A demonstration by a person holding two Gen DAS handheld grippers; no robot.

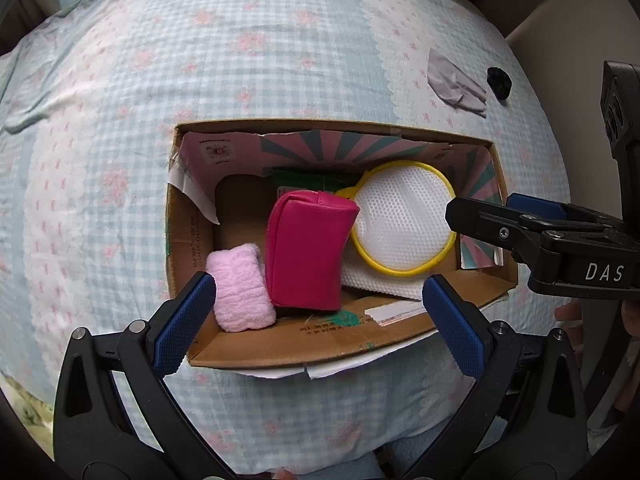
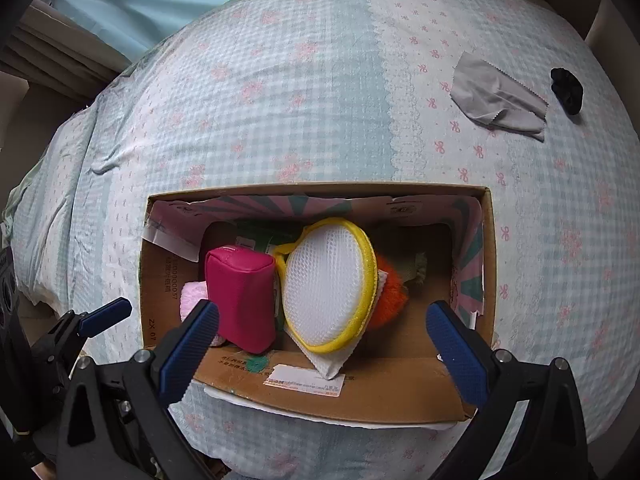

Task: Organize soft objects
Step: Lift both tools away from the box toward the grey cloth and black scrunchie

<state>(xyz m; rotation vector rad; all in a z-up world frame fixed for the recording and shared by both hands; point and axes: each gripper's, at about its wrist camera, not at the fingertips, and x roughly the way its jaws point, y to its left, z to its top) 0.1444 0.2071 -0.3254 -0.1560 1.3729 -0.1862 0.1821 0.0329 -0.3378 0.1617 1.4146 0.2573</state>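
**Box nearly packed, two soft items left on bed**

Left wrist view: left tongs (image 1: 316,304) spread wide and empty over the near wall of the cardboard box (image 1: 320,350), which sits on the bed (image 1: 280,60). Pink fluffy towel (image 1: 240,288), magenta pouch (image 1: 306,252) and yellow-rimmed mesh bag (image 1: 404,220) stand on edge, packed side by side, likely to save room. Right tongs (image 1: 480,216) hover at the box's right end; from here I cannot tell their spread

Right wrist view: right tongs (image 2: 320,344) spread, empty. Orange plush (image 2: 394,296) tucked behind the mesh bag. Grey cloth (image 2: 496,96) and black scrunchie (image 2: 566,90) lie outside, well apart from the box, probably next to collect
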